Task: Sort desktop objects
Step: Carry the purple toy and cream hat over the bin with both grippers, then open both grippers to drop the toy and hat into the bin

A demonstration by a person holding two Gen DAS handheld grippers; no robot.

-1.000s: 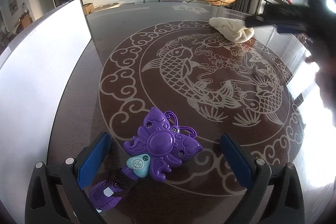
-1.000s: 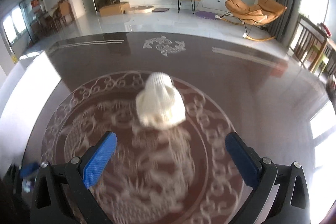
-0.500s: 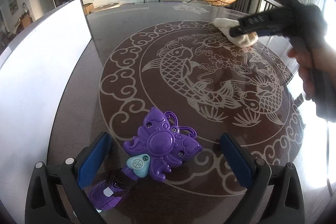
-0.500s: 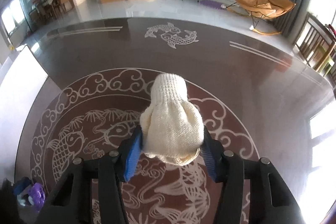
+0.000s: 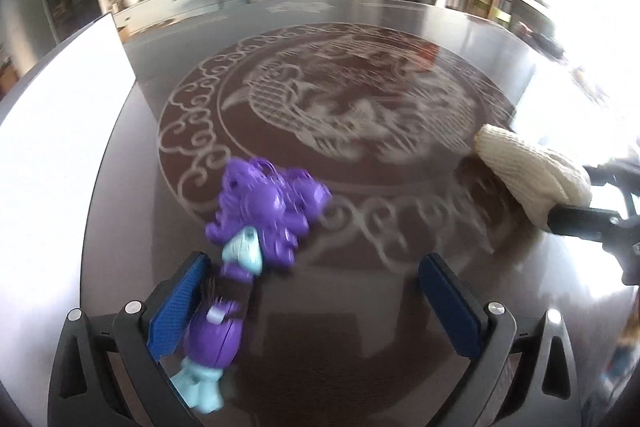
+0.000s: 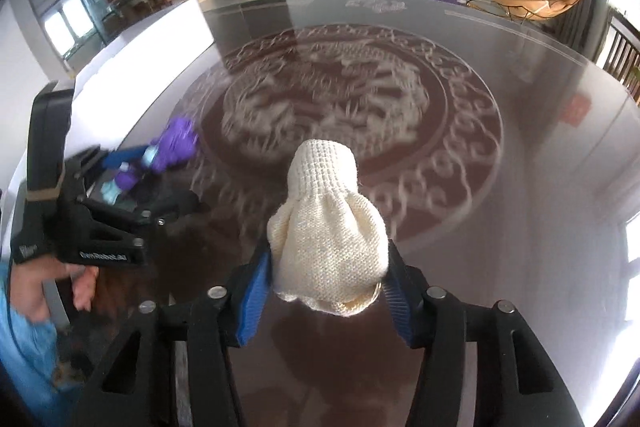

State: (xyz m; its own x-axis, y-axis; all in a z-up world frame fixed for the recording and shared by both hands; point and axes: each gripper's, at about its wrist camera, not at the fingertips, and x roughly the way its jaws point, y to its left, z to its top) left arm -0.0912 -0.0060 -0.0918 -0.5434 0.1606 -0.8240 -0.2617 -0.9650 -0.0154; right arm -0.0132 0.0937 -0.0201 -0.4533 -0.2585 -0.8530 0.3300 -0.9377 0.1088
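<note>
**Hat in one hand, wand waiting by the other**

While my right gripper (image 6: 326, 291) pinches the cream knitted hat (image 6: 326, 227) by its gathered lower end, the rest of the hat points forward past the fingertips, clear of the dark table (image 6: 520, 155). I grip it at the bunched part because, I judge, the knit is soft and would slip or sag if I took only a loose fold; both blue pads press into the wool from either side. From the left wrist camera the same hat (image 5: 532, 171) shows at the right edge, held above the glossy surface.

My left gripper (image 5: 320, 303) is spread wide and holds nothing. The purple butterfly wand (image 5: 256, 227) lies on the table with its handle running back beside the left blue pad (image 5: 180, 303); whether pad and handle touch I cannot tell through the blur. I keep the jaws wide there, I think, so the handle can sit between them before I close.

As for containers, I see no bin, tray or basket in either view. A white board-like surface (image 5: 60, 131) lies along the table's left side, with nothing on it, and whether it is the sorting spot I cannot say.
</note>
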